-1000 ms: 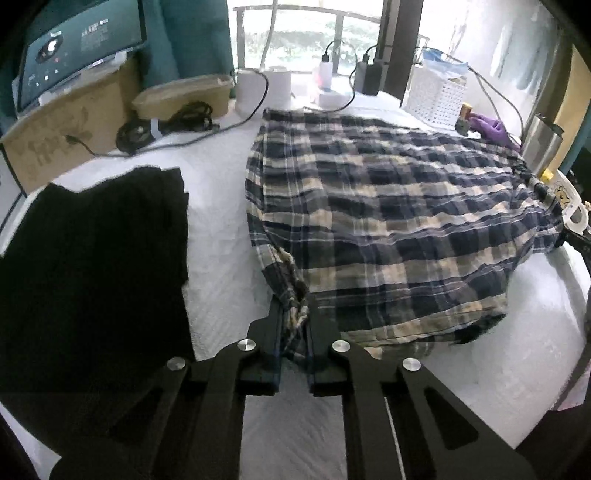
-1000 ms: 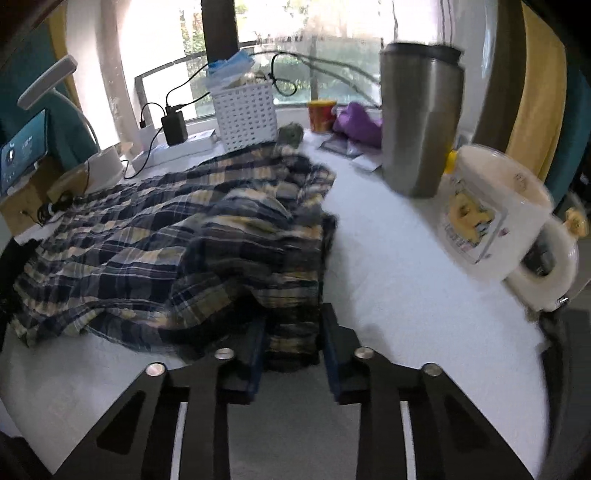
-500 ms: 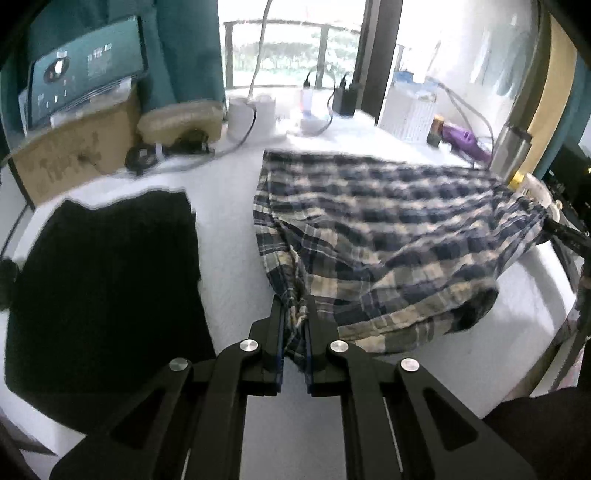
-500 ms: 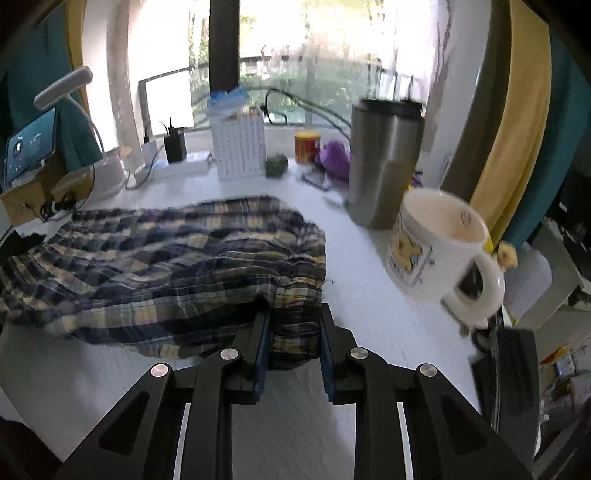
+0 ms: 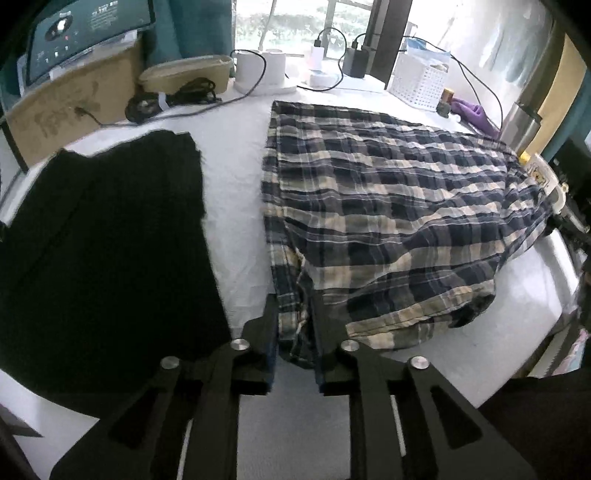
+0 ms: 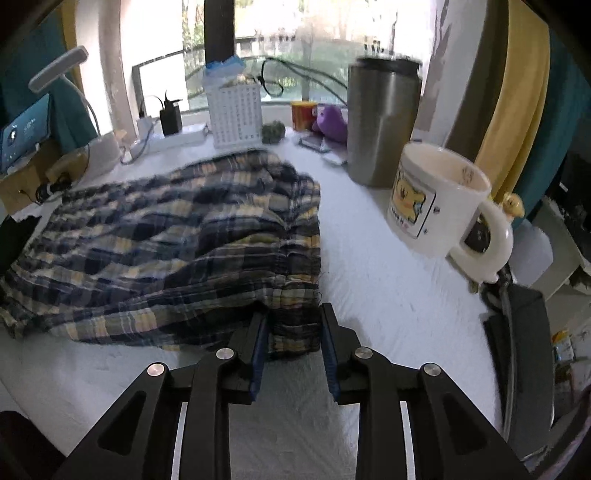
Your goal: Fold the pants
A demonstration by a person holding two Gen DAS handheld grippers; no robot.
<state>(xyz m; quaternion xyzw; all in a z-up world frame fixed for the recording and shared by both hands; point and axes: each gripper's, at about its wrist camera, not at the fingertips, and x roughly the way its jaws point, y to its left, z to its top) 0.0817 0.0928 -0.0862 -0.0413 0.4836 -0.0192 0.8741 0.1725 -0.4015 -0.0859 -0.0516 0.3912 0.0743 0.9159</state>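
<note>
Crinkled plaid cloth pants (image 5: 388,206), brushed-metal tumbler (image 6: 382,122) (matt), glossy ceramic mug (image 6: 436,199)

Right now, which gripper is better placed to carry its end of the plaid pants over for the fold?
Left gripper: the white tabletop beside it lies bare, while the right gripper works close to a white cartoon mug. Both pinch the navy-and-cream plaid pants.

The black garment (image 5: 103,236) runs off the left edge. The monitor (image 5: 85,33) text is too small to read. The plaid pants (image 6: 177,236) look motion-blurred at their far end.
</note>
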